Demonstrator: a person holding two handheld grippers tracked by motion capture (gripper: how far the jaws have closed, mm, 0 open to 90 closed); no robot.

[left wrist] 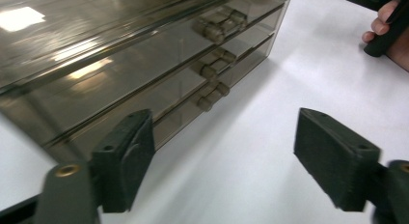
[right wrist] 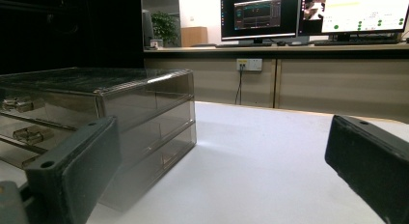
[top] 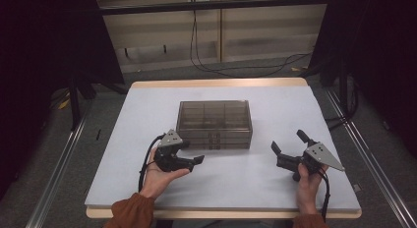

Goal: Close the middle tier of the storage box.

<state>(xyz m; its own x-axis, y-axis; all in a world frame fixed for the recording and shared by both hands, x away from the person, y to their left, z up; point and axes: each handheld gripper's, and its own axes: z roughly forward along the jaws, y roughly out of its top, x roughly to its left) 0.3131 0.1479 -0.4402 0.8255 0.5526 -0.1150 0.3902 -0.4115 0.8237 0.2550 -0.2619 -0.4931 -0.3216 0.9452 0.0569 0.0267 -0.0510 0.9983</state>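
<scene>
A smoky translucent drawer box (top: 214, 124) with three stacked drawers stands at the middle of the white table (top: 147, 110). My left gripper (top: 193, 152) is held low just left of the box's front, open, with nothing between its jaws. In the left gripper view (left wrist: 226, 156) it points past the drawer fronts (left wrist: 120, 64) and their three small handles (left wrist: 212, 64). Off the box's right front corner my right gripper (top: 289, 142) is open and empty. The right gripper view (right wrist: 222, 171) has the box (right wrist: 96, 108) at its left, drawers shut.
Bare white tabletop lies in front of and on both sides of the box. Black frames and dark curtains (top: 49, 51) flank the table, and cables (top: 236, 68) trail on the floor behind it. A desk with monitors (right wrist: 258, 16) stands beyond the far edge.
</scene>
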